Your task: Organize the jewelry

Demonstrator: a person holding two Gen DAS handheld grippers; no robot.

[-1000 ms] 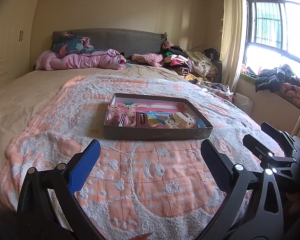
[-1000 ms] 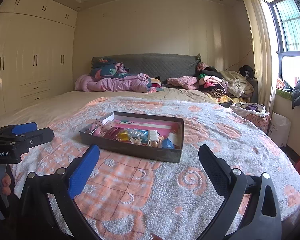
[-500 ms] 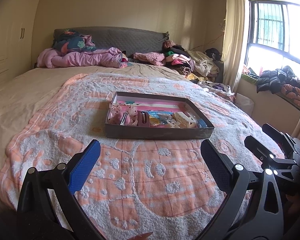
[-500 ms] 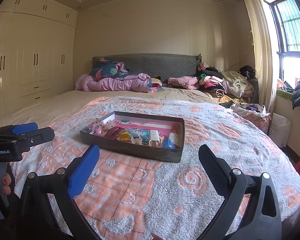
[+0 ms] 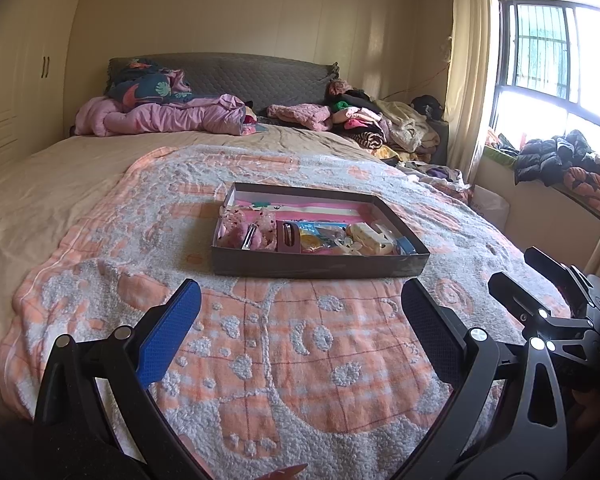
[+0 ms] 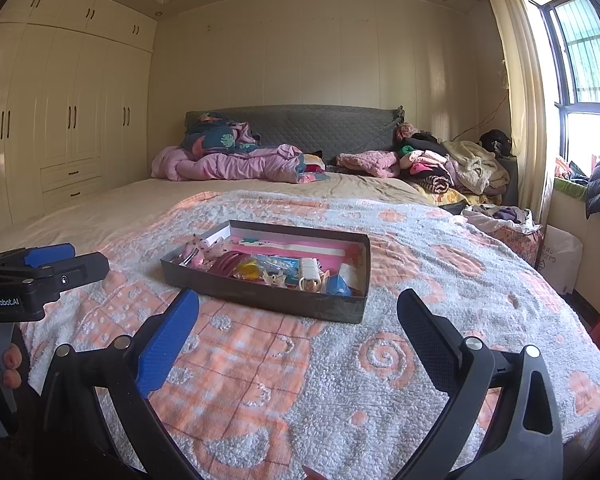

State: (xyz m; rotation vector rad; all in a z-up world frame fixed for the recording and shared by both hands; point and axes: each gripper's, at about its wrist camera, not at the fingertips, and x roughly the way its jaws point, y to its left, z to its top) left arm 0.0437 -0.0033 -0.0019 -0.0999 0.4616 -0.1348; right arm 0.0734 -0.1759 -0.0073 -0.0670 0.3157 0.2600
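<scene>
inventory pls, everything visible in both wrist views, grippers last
tray: 1, dark grey, shallow, middle of the blanket
trinkets: many, pink, yellow, blue, cream, heaped along the tray's near side; single pieces too small to tell
blanket: 1, orange and white, spread over the bed
quilt: 1, pink, bunched by the headboard
headboard: 1, grey, quilted
clothes pile: 1, mixed colours, far right of the bed
wardrobe: cream, left wall
window: 1, barred, right wall
left gripper: open, holds nothing, short of the tray
right gripper: open, holds nothing, short of the tray
</scene>
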